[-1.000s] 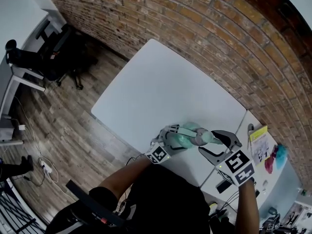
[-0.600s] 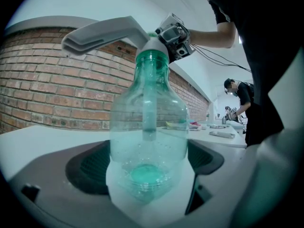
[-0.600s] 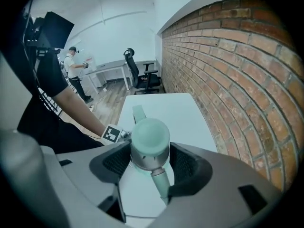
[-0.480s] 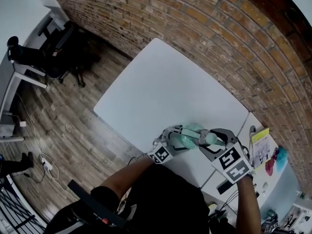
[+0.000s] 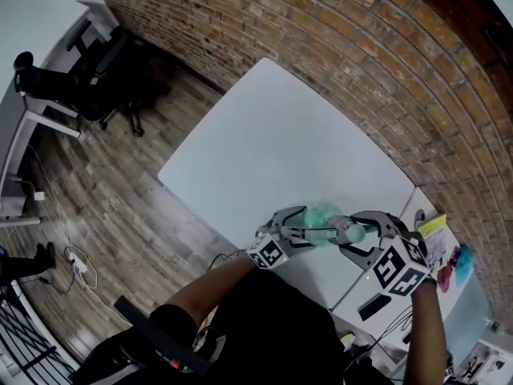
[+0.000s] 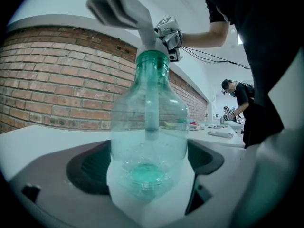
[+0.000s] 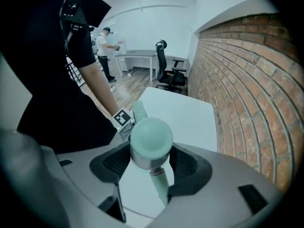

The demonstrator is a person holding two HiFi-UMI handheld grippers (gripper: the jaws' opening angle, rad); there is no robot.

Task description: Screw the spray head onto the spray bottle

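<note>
Translucent green plastic spray bottle (image 6: 148, 127) sits pinched at its lower body between the jaws of the left gripper (image 5: 298, 224), held over the near edge of the white desk (image 5: 280, 143). The right gripper (image 5: 361, 233) has its jaws clamped on the pale green and white spray head (image 7: 151, 141), which rests on the bottle's neck with its dip tube (image 6: 151, 103) already inside. Seating looks done. How far the collar is threaded cannot be told, so tightening it likely remains.
</note>
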